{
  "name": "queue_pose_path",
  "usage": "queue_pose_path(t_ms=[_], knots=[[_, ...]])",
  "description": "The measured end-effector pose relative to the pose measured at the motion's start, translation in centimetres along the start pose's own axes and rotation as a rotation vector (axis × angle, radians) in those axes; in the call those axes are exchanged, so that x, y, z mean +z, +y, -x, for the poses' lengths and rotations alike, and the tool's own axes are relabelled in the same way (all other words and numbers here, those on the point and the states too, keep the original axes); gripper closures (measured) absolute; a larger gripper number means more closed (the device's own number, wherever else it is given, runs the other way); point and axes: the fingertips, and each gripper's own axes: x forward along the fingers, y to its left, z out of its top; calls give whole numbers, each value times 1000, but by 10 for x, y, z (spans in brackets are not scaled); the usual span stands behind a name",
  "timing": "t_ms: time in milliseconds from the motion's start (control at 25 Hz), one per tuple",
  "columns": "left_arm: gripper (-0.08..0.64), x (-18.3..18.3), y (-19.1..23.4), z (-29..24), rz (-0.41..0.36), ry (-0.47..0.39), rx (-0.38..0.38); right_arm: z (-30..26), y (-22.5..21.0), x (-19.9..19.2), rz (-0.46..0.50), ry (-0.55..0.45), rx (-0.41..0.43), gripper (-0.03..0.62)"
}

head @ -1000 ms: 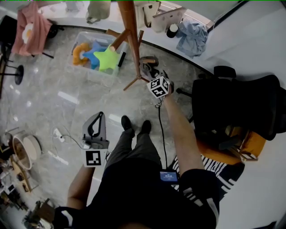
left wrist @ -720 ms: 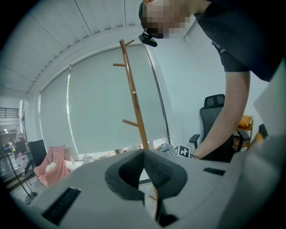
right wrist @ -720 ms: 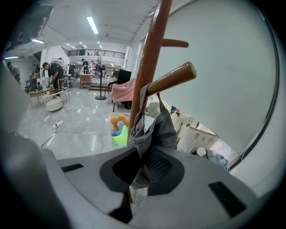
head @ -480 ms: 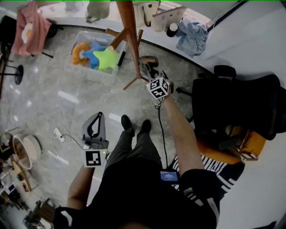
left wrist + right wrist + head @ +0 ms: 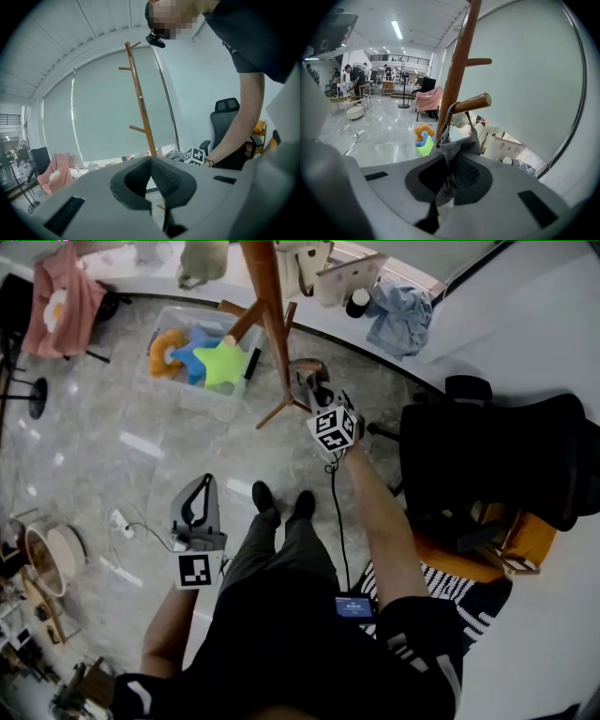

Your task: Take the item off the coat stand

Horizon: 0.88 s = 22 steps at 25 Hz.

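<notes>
A wooden coat stand (image 5: 457, 70) rises in front of my right gripper (image 5: 449, 176). A grey fabric item (image 5: 457, 145) hangs by its strap from a low peg (image 5: 473, 102). The right gripper's jaws are shut on the lower part of this fabric. In the head view the right gripper (image 5: 314, 390) reaches up to the coat stand (image 5: 267, 306) at that peg. My left gripper (image 5: 199, 502) hangs low by the person's left leg, shut and empty. From the left gripper (image 5: 151, 180) the coat stand (image 5: 140, 112) shows farther off, with bare upper pegs.
A clear bin of plush toys (image 5: 202, 357) stands on the floor behind the stand. A black office chair (image 5: 497, 456) is close on the right. A pink garment (image 5: 66, 301) hangs at the far left, and a blue cloth (image 5: 398, 315) lies by the wall.
Both grippers keep nearly the same places. The right gripper stays at the low peg, shifted only slightly.
</notes>
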Motion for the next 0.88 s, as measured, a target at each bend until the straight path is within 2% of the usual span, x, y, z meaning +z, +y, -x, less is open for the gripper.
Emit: queue_pose_path(t_ms=[880], knots=[[535, 10, -18, -21, -5, -52, -34, 56, -7, 23, -37, -52, -47, 561]])
